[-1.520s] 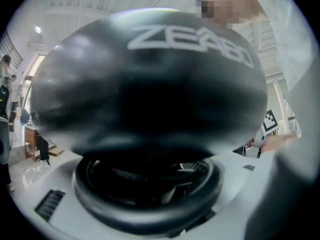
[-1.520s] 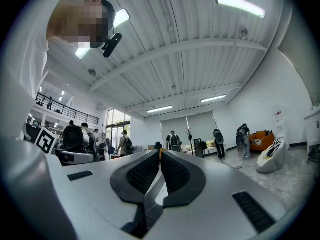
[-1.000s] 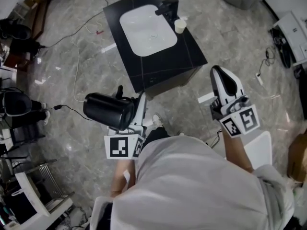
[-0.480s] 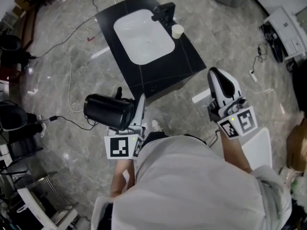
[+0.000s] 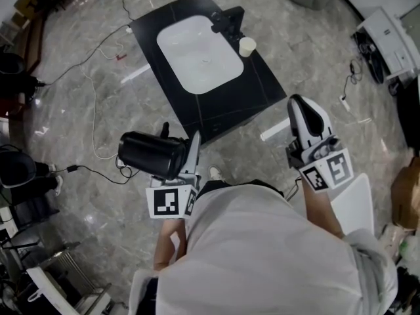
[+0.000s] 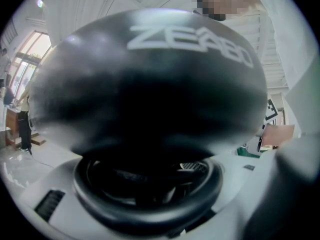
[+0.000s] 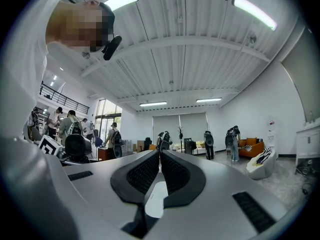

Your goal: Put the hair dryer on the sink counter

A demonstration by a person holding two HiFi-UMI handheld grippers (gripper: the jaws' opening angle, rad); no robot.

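Half the job, I'd guess: my left tool (image 5: 190, 151) is clamped on the hair dryer (image 5: 149, 155), held over the floor well short of the worktop's (image 5: 226, 104) near edge, while my right tool (image 7: 160, 159) is pinched shut on nothing.

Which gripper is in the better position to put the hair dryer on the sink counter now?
Left, probably: the left gripper holds the hair dryer, with the sink counter ahead of it. The right gripper is shut and empty.
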